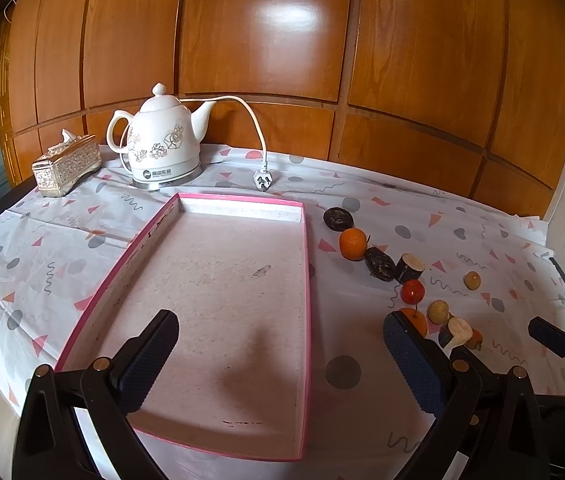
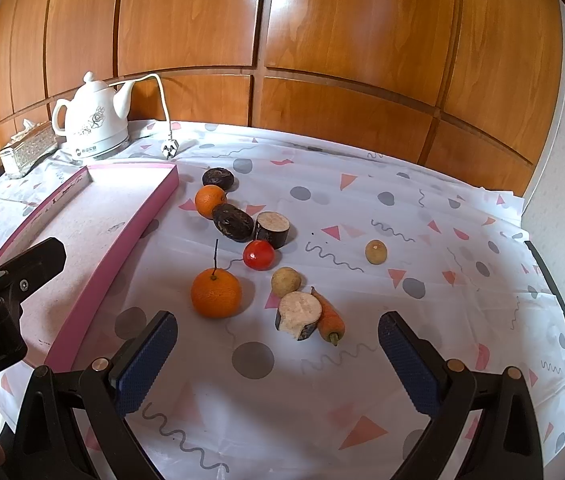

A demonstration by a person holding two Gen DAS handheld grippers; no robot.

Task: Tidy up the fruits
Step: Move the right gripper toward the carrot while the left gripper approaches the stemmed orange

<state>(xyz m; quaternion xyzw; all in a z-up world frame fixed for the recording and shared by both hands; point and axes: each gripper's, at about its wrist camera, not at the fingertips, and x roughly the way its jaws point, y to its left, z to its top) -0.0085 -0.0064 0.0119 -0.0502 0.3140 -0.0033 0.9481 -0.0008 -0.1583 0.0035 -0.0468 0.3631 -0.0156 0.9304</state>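
Holding my right gripper (image 2: 278,354) wide open, I'd grab the round orange (image 2: 216,294) by its sides; it looks firm but may roll.

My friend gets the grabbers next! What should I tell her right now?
Left gripper: open, holding nothing, over the pink tray.
Right gripper: open, holding nothing, over the tablecloth in front of the produce.
The tray has nothing in it. All the produce lies on the cloth, right of the tray: stemmed orange nearest, second orange, red tomato, carrot, and other pieces.
Done: nothing moved in yet.
Left: probably pick up each piece and place it in the tray.
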